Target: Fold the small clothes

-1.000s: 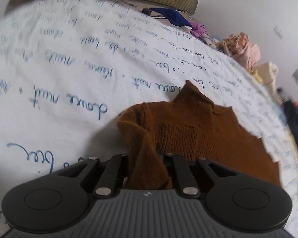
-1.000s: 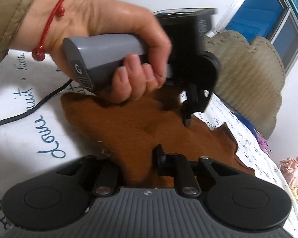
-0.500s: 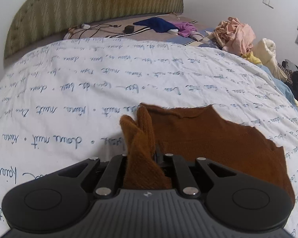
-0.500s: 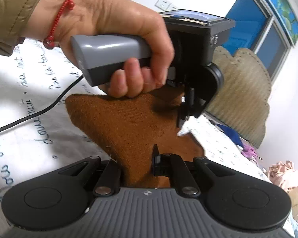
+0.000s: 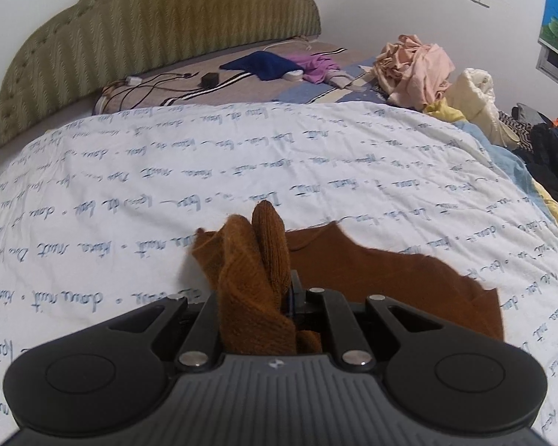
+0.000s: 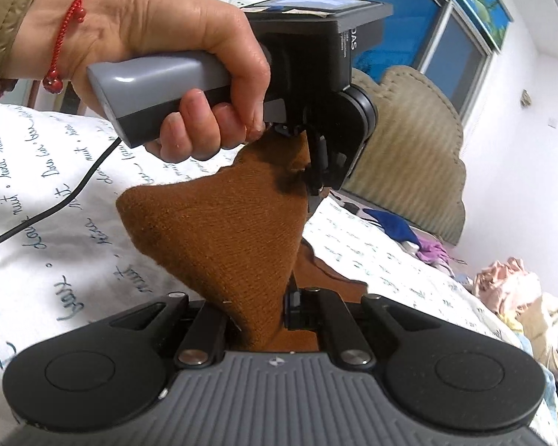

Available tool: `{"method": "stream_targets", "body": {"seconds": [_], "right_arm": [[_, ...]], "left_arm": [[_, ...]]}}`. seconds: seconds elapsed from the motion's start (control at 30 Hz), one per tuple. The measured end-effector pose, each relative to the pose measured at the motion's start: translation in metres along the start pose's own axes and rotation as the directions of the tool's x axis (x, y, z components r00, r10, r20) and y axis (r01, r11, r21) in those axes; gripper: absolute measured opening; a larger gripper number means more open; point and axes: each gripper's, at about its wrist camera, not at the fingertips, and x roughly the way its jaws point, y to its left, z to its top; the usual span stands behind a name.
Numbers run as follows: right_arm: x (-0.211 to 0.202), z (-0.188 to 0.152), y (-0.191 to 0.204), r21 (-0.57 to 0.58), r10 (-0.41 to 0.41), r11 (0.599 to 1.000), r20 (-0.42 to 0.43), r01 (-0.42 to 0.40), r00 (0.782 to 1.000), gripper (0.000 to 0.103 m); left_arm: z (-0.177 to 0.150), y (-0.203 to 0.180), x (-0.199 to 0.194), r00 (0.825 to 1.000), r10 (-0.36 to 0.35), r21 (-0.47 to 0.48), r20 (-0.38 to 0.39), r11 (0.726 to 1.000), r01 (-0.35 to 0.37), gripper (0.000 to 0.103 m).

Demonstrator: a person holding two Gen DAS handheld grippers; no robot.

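A brown knit garment (image 5: 390,286) lies on the white bedspread (image 5: 167,171) printed with blue writing. My left gripper (image 5: 268,290) is shut on a bunched corner of it, and the fold stands up between the fingers. In the right wrist view the same brown garment (image 6: 223,230) hangs stretched in the air between two grips. My right gripper (image 6: 271,301) is shut on its lower edge. The left gripper (image 6: 316,182) pinches the upper corner, with a person's hand (image 6: 160,48) around its grey handle. Both lifted corners are off the bed.
A green padded headboard (image 5: 148,37) stands at the far end. Near it lie cables and a charger (image 5: 208,80), a dark blue cloth (image 5: 264,65) and a pink pile of clothes (image 5: 416,67). More clothes heap at the right edge (image 5: 550,148). A black cable (image 6: 55,208) trails over the bedspread.
Both grippers have risen and travelled across the bed with the garment's edge held. The cloth now hangs higher off the bedspread, and less of it lies flat.
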Motion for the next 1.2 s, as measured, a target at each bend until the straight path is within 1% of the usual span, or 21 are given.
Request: {"method": "stream_targets", "body": {"seconds": [0.3, 0.5, 0.63, 0.73, 0.83, 0.93, 0.97, 1.03, 1.07, 1.1, 1.13, 1.17, 1.2], "right_arm": [[-0.013, -0.018, -0.026, 0.07, -0.042, 0.997, -0.018, 0.043, 0.999, 0.011], [-0.021, -0.035, -0.045, 0.131, -0.065, 0.989, -0.045, 0.071, 0.997, 0.011], [-0.023, -0.049, -0.064, 0.213, -0.07, 0.973, -0.077, 0.085, 0.995, 0.011], [-0.019, -0.063, -0.083, 0.323, -0.043, 0.943, -0.112, 0.077, 0.993, 0.011], [-0.015, -0.08, -0.102, 0.46, 0.017, 0.886, -0.142, 0.05, 0.99, 0.011], [-0.009, -0.097, -0.115, 0.582, 0.085, 0.813, -0.16, 0.025, 0.983, 0.011], [-0.007, -0.102, -0.119, 0.62, 0.109, 0.785, -0.161, 0.015, 0.981, 0.012], [-0.004, -0.114, -0.125, 0.695, 0.161, 0.719, -0.154, -0.009, 0.975, 0.013], [-0.003, -0.119, -0.129, 0.727, 0.18, 0.686, -0.147, -0.017, 0.973, 0.013], [-0.001, -0.124, -0.133, 0.759, 0.197, 0.651, -0.138, -0.024, 0.971, 0.013], [0.001, -0.129, -0.138, 0.787, 0.218, 0.616, -0.125, -0.037, 0.968, 0.013], [0.002, -0.134, -0.144, 0.815, 0.24, 0.578, -0.108, -0.052, 0.965, 0.013], [0.003, -0.14, -0.149, 0.842, 0.259, 0.535, -0.09, -0.065, 0.962, 0.013]], "left_arm": [[0.007, -0.043, 0.007, 1.0, -0.026, 0.042, 0.006, 0.999, 0.026, 0.011], [0.01, -0.077, 0.022, 0.998, -0.055, 0.067, 0.001, 0.996, 0.055, 0.011], [0.011, -0.105, 0.039, 0.998, -0.065, 0.1, -0.017, 0.993, 0.067, 0.011], [0.009, -0.123, 0.062, 0.996, -0.075, 0.098, -0.052, 0.992, 0.08, 0.011], [0.004, -0.138, 0.083, 0.992, -0.097, 0.093, -0.081, 0.99, 0.104, 0.011], [-0.002, -0.151, 0.103, 0.987, -0.108, 0.094, -0.121, 0.988, 0.119, 0.014], [-0.004, -0.155, 0.107, 0.986, -0.105, 0.095, -0.131, 0.988, 0.118, 0.014], [-0.005, -0.16, 0.116, 0.985, -0.104, 0.089, -0.14, 0.989, 0.117, 0.019], [-0.004, -0.159, 0.118, 0.985, -0.102, 0.078, -0.136, 0.99, 0.114, 0.028], [-0.002, -0.158, 0.119, 0.986, -0.101, 0.062, -0.13, 0.992, 0.11, 0.046], [0.0, -0.155, 0.119, 0.988, -0.099, 0.045, -0.122, 0.993, 0.105, 0.058], [0.002, -0.152, 0.118, 0.99, -0.095, 0.031, -0.105, 0.995, 0.098, 0.076], [0.003, -0.148, 0.114, 0.994, -0.085, 0.014, -0.074, 0.996, 0.086, 0.081]]}}
